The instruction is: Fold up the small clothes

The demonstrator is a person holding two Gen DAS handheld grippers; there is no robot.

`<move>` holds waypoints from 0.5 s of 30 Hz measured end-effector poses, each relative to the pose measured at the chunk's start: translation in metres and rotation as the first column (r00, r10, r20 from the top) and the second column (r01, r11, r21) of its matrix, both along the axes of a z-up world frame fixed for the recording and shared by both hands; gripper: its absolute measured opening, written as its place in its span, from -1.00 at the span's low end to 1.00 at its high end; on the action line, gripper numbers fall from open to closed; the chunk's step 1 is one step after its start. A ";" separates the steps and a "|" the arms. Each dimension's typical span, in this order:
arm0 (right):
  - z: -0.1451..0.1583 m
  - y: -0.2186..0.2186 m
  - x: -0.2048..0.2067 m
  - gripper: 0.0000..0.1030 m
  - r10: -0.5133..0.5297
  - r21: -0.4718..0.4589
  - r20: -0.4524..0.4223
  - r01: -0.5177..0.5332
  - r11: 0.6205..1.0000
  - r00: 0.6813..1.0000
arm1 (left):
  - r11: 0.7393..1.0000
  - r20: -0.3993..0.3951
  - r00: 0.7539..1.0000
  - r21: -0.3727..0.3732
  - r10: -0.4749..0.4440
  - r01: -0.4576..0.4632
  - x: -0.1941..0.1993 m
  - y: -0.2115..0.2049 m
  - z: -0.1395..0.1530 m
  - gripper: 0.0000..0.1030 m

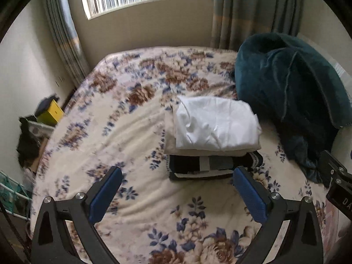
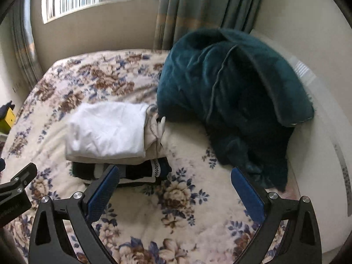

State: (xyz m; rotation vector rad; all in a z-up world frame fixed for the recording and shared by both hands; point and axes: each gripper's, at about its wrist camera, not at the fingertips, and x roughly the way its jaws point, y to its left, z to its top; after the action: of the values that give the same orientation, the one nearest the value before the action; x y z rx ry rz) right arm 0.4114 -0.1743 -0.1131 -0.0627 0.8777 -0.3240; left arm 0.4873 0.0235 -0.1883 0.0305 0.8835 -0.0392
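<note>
Covering the bed, a floral blanket (image 1: 136, 209) fills both views. Teal blanket (image 2: 231, 101) heaped at its right. Stack of folded clothes (image 1: 211, 140) mid-bed, white garment (image 2: 107, 129) on top, dark pieces beneath. Left gripper (image 1: 177, 179) and right gripper (image 2: 175, 178) hover above, jaws spread wide, nothing held.

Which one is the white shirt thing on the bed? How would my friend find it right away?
Look at the big bed with the cream, brown and blue flowered blanket below the window. Beside the big rumpled dark teal plush blanket sits a small stack of folded clothes. The folded white cloth garment is the top one, lying on a folded cream piece with dark patterned clothes at the bottom.
</note>
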 end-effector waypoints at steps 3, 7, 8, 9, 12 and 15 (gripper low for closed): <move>0.034 0.011 -0.043 0.99 0.013 -0.015 0.045 -0.012 1.000 0.999 | 1.000 0.041 0.999 -0.003 -0.004 0.004 -0.038 0.004 0.028 1.00; 0.084 0.023 -0.106 0.99 0.025 -0.027 0.108 -0.022 0.999 0.994 | 1.000 0.101 0.995 -0.005 -0.004 0.005 -0.092 0.008 0.068 1.00; 0.098 0.026 -0.121 0.99 0.028 -0.029 0.123 -0.024 0.999 0.992 | 1.000 0.113 0.994 -0.002 -0.003 0.003 -0.105 0.009 0.077 1.00; 0.106 0.028 -0.133 0.99 0.029 -0.028 0.136 -0.025 0.999 0.990 | 1.000 0.122 0.992 -0.006 -0.007 0.008 -0.116 0.010 0.085 1.00; 0.140 0.034 -0.179 0.99 0.033 -0.027 0.177 -0.029 0.999 0.984 | 1.000 0.181 0.983 0.011 -0.002 0.000 -0.152 0.014 0.109 1.00; 0.167 0.041 -0.222 0.99 0.043 -0.023 0.206 -0.039 0.999 0.978 | 1.000 0.207 0.978 -0.015 0.007 -0.004 -0.184 0.020 0.130 1.00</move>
State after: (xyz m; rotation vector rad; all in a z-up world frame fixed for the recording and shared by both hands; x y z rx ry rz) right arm 0.1896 -0.1331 0.0542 -0.0635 0.6664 -0.2949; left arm 0.3029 0.0434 -0.0586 0.0181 0.6748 -0.0361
